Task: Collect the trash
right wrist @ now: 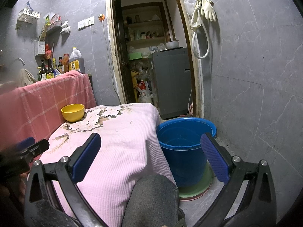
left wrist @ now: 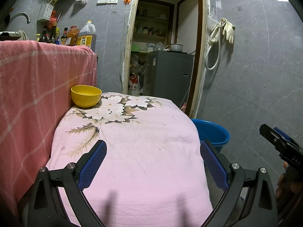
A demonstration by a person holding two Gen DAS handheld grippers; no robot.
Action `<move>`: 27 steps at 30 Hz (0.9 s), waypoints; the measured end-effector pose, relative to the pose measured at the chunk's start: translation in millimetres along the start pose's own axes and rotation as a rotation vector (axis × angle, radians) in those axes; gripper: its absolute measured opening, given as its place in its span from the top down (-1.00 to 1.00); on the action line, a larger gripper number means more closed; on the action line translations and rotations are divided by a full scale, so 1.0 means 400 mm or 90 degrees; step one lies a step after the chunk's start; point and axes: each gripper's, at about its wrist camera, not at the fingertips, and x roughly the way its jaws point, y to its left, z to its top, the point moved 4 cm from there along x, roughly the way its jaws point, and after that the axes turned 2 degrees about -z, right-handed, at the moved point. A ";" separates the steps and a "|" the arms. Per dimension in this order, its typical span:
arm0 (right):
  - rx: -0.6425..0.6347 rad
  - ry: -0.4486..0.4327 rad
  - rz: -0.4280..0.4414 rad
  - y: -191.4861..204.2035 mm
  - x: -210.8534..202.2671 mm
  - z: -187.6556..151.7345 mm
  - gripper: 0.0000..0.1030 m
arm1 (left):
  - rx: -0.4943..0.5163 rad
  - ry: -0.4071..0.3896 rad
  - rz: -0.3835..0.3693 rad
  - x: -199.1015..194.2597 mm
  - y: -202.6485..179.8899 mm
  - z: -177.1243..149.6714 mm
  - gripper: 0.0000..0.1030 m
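Both tongs, left (left wrist: 153,151) and right (right wrist: 151,145), spread and empty; tiny scraps (left wrist: 159,148) on pink floral-cloth bench (left wrist: 132,151) risk snagging fabric, missing round blue plastic bucket (right wrist: 181,147).

Pink cloth (left wrist: 132,151) fills centre of the left-wrist frame, fine ribbed weave, w/ white flowers and tan-grey leaves printed toward its top left. Yellow bowl (left wrist: 86,96) at centre left, plain. Towel (left wrist: 34,87) on left side: salmon-red w/ pale check lines. Bucket (right wrist: 181,147) at lower centre right of the right-wrist frame is solid blue, on a light green disc (right wrist: 197,189) w/ reddish edge. Walls (left wrist: 255,75) grey tile w/ faint white marble veining. Rubber glove (left wrist: 228,30) upper right: cream. Jug (left wrist: 87,35) upper left: amber, yellow label. Gripper pads (left wrist: 94,162) blue, dotted texture; frames black. Knee (right wrist: 151,200) at bottom: grey fabric.
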 end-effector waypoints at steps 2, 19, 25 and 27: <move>0.000 0.000 0.000 0.000 0.001 0.001 -1.00 | -0.001 0.001 -0.001 0.002 0.006 -0.005 -0.88; 0.000 0.002 -0.002 0.006 0.000 -0.005 -1.00 | -0.001 0.000 -0.003 0.003 0.017 -0.024 -0.88; 0.001 0.004 -0.002 0.007 0.002 -0.008 -1.00 | 0.007 0.000 0.020 0.002 0.022 -0.025 -0.88; 0.000 0.005 -0.002 0.011 0.004 -0.013 -1.00 | 0.006 0.001 0.020 0.002 0.026 -0.026 -0.88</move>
